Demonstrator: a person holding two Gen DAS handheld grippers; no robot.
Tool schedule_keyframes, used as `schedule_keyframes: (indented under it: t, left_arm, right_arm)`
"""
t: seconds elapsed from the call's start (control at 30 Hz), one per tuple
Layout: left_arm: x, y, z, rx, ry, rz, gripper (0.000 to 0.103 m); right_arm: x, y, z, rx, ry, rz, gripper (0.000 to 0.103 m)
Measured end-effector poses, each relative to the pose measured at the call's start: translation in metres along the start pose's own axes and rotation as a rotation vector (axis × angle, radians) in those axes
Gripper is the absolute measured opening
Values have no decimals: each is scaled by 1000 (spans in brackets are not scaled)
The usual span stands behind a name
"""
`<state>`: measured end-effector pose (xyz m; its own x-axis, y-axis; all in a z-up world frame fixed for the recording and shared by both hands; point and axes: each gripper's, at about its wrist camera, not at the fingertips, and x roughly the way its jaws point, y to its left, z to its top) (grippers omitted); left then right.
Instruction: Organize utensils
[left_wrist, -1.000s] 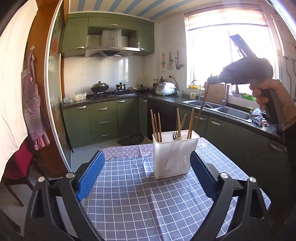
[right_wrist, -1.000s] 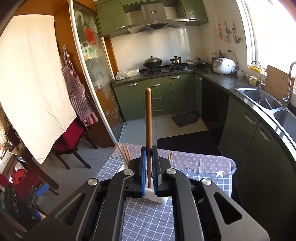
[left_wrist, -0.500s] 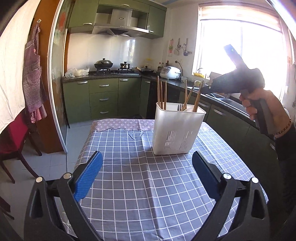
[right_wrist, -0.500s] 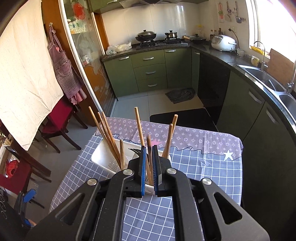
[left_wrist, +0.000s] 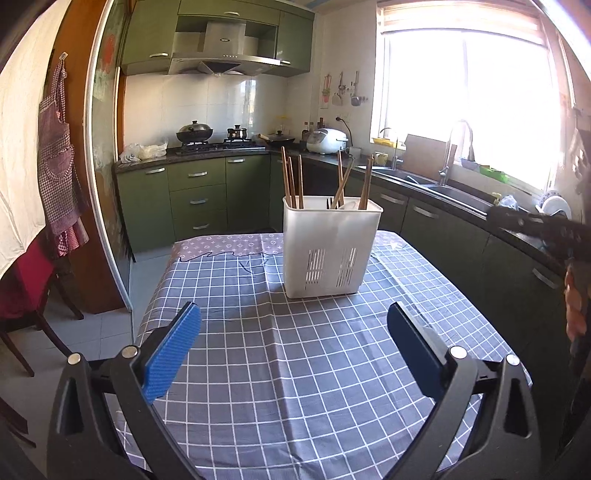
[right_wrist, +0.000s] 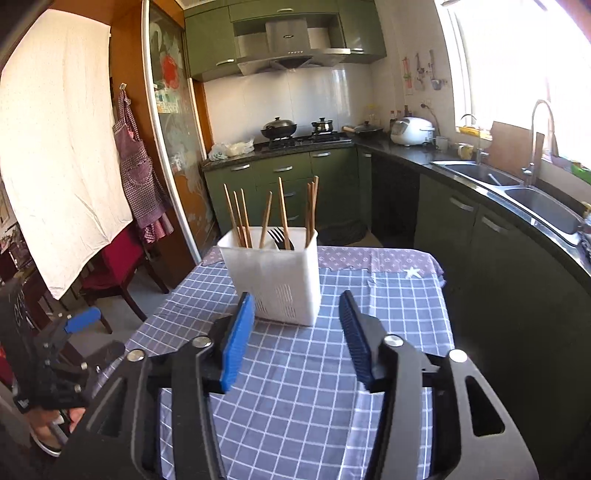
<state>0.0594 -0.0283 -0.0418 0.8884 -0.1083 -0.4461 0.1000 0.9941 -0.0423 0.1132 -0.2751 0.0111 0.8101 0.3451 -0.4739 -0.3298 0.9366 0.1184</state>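
Note:
A white slotted utensil holder (left_wrist: 330, 247) (right_wrist: 275, 275) stands on the blue checked tablecloth (left_wrist: 303, 362) (right_wrist: 317, 365). Several wooden chopsticks (left_wrist: 291, 182) (right_wrist: 282, 212) and a black fork (right_wrist: 280, 236) stand upright in it. My left gripper (left_wrist: 293, 350) is open wide, low over the cloth in front of the holder, with nothing between its fingers. My right gripper (right_wrist: 297, 338) sits just short of the holder; its jaws are opening and nothing is between them. The other gripper shows at each view's edge (left_wrist: 546, 227) (right_wrist: 55, 354).
Green kitchen cabinets and a dark counter with a sink (right_wrist: 517, 188) run along the right. A stove with pots (left_wrist: 214, 138) is at the back. A red chair (right_wrist: 118, 264) and a hanging apron (left_wrist: 61, 147) are on the left by the table's edge.
My right gripper lowered a chopstick into the holder, let it go, opened and pulled back. My left gripper sank a little toward the table.

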Motion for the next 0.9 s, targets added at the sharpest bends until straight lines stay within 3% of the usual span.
schedule_keyframes:
  t: [0.07, 0.17, 0.4, 0.63, 0.9]
  left_arm:
    - [-4, -5, -5, 10, 7, 5, 96]
    - [-15, -9, -12, 7, 8, 12, 96]
    - [-49, -9, -17, 10, -31, 42, 96]
    - [-69, -5, -16, -6, -59, 54, 96]
    - [-84, -13, -18, 11, -73, 55, 96]
  right_arm:
    - [-17, 1, -28, -2, -26, -23, 88]
    - [-36, 2, -57, 17, -47, -2, 98]
    - [-72, 4, -86, 51, -89, -4, 98]
    - [-98, 27, -92, -26, -147, -85, 98]
    - [-106, 38, -95, -50, -149, -100, 98]
